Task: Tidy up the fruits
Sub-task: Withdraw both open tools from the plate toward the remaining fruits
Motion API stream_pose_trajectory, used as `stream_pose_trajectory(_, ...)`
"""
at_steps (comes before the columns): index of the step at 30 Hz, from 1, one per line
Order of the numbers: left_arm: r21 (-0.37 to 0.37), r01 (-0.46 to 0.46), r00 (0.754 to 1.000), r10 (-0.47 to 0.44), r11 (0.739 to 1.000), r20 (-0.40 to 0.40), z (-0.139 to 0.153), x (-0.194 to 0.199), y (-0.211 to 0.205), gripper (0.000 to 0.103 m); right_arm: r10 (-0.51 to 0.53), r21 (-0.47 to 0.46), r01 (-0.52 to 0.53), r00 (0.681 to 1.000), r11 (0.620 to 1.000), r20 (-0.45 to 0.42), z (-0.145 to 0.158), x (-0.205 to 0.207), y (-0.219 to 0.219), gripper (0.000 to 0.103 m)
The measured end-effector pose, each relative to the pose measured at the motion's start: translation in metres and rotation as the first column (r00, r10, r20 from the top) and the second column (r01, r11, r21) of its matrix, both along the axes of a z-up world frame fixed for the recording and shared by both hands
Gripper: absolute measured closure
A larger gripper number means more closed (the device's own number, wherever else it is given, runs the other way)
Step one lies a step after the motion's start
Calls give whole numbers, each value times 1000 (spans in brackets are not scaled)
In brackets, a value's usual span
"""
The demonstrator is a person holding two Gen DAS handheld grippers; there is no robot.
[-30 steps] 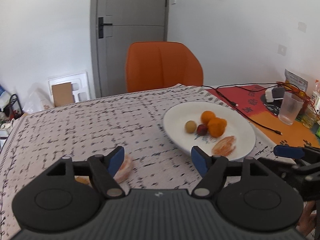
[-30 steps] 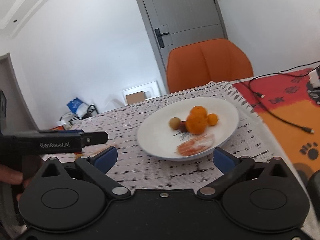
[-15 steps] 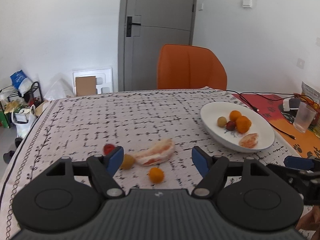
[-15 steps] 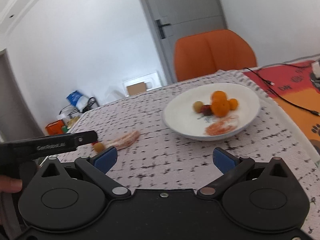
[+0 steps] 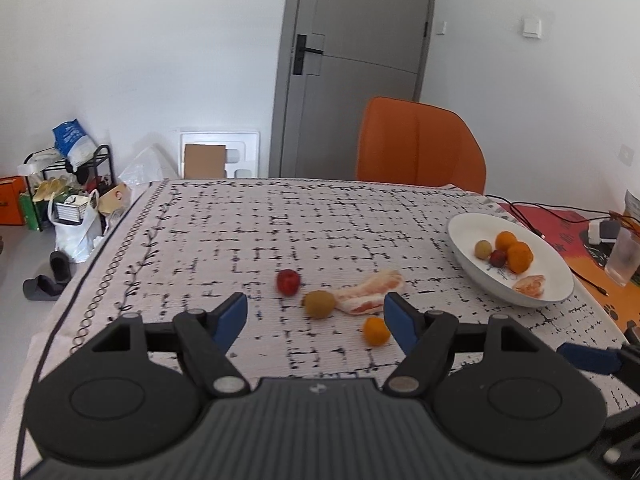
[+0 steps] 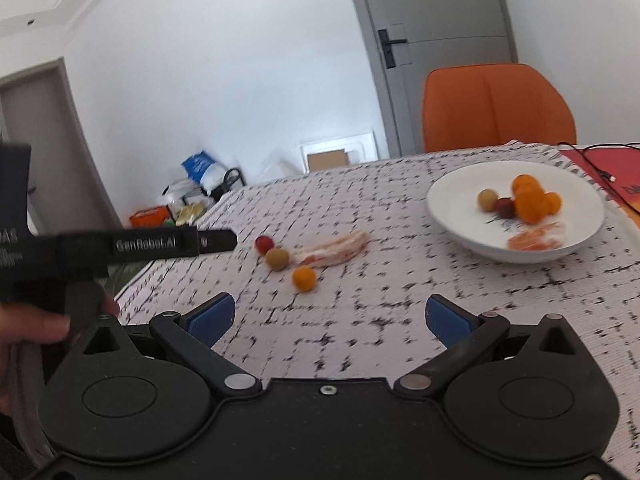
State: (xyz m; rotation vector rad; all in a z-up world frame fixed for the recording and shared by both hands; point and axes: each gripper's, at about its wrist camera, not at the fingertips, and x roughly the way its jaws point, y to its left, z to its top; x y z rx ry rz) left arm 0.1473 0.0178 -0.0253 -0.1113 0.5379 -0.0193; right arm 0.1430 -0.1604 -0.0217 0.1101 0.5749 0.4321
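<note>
I hold both tongs low over the near edge of the table. My left tongs (image 5: 316,316) stand about two thirds open with nothing between the pads; my right tongs (image 6: 328,318) stand wide and empty too.

What has changed over the last second is my view. A second ago both cameras sat close on the plate (image 5: 472,276) and only one loose piece showed by my left pad. Now I have drawn back and swung left, and the whole loose group lies in front of my left tongs: a red fruit (image 5: 288,281) farthest left, a brown fruit (image 5: 319,304) just beside it, a peeled segment (image 5: 370,294) touching or nearly touching the brown one on its right, and a small orange (image 5: 376,331) nearest me, just beside my right-hand pad.

The plate now sits far right, well apart from the group. It already holds a brown fruit, a red one, two or three oranges and a peeled piece near its front rim.

So I judge the task about half done: four pieces are still on the cloth (image 5: 256,240), and the left tongs are lined up for the next pick. The small orange looks the easiest, being nearest and clear of the others. It is round, so it may roll if a pad nudges it first.
</note>
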Motion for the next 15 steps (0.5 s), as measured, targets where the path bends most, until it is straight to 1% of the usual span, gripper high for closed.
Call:
stream_pose_trajectory(6, -9, -26, 1000, 26, 1000, -1, -3, -10, 17, 29, 40, -29, -39, 999, 999, 31, -1, -10, 21, 0)
stream_pose_trajectory(9, -20, -43, 999, 43, 999, 1, -5, -15, 27, 29, 60, -58, -57, 997, 997, 54, -1, -16, 31, 0)
stream_pose_trajectory(13, -41, -69, 998, 69, 997, 0, -8, -21, 42, 29, 87, -124, -77, 993, 989, 83, -8, -23, 45, 0)
stream_pose_trajectory(15, -48, -83, 997, 83, 995, 0, -9, -24, 50, 30, 117, -204, -93, 987, 974, 110, -13, -29, 55, 0)
